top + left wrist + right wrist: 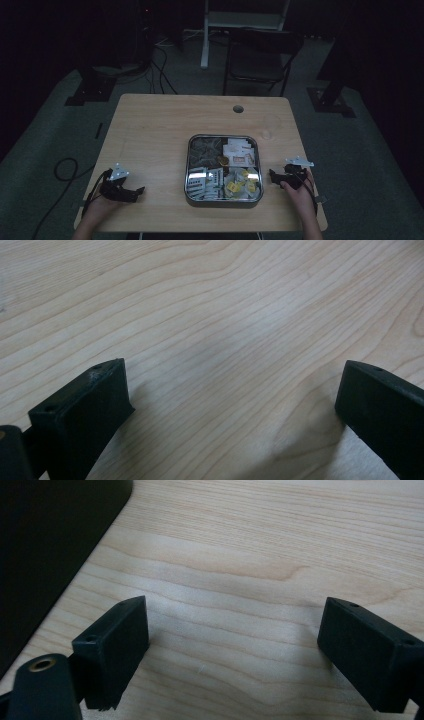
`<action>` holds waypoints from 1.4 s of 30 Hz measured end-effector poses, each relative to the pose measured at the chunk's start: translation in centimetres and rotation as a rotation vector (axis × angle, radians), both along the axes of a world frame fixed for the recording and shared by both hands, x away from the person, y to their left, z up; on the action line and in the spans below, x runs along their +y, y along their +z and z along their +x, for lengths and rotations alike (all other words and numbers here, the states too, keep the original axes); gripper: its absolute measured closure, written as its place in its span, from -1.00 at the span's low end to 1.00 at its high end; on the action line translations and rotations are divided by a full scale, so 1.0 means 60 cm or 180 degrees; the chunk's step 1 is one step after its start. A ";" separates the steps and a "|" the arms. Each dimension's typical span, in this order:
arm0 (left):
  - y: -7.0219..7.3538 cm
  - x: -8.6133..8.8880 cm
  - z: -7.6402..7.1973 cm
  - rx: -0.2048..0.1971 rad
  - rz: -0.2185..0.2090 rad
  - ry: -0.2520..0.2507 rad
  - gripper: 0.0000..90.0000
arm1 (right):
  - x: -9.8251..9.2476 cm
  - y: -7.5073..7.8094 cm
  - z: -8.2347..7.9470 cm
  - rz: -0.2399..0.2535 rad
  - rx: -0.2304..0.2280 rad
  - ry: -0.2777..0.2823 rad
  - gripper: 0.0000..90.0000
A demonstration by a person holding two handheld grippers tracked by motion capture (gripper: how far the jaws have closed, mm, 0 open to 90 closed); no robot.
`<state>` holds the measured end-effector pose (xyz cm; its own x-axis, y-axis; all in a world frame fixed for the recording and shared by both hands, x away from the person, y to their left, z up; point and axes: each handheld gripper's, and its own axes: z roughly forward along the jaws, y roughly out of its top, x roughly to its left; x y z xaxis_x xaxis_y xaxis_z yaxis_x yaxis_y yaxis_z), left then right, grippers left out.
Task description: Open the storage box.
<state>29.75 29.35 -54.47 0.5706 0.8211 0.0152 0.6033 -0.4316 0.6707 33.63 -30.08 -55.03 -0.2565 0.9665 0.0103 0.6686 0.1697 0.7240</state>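
1. Black left gripper (pixel 131 192) rests on the table (pixel 160 125) at the near-left edge, jaws spread wide, holding nothing.
2. Metal tray (pixel 188 170) sits between the grippers; packets (pixel 235 182) inside look light, crinkly, slippery. Pinch one by an edge.
3. Right gripper (pixel 274 176) just beside the tray, jaws wide apart, empty.

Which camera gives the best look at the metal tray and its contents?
The high view: the whole square tray sits mid-table, its compartments holding packets, between the left gripper and the right gripper. The two gripper views show bare wood between open jaws; the right gripper view has a dark area at its left, which I cannot identify.
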 end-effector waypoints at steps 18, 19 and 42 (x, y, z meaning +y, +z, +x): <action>0.020 -0.059 0.024 -0.0090 0.0003 -0.0354 -0.97 | 0.000 0.000 0.000 -0.0001 0.0001 0.0001 -0.72; 0.020 -0.059 0.024 -0.0090 0.0003 -0.0354 -0.97 | 0.000 0.000 0.000 -0.0001 0.0001 0.0001 -0.72; 0.072 -0.119 0.041 -0.0292 -0.0163 -0.0737 -0.97 | 0.000 0.000 0.000 -0.0004 0.0000 0.0001 -0.72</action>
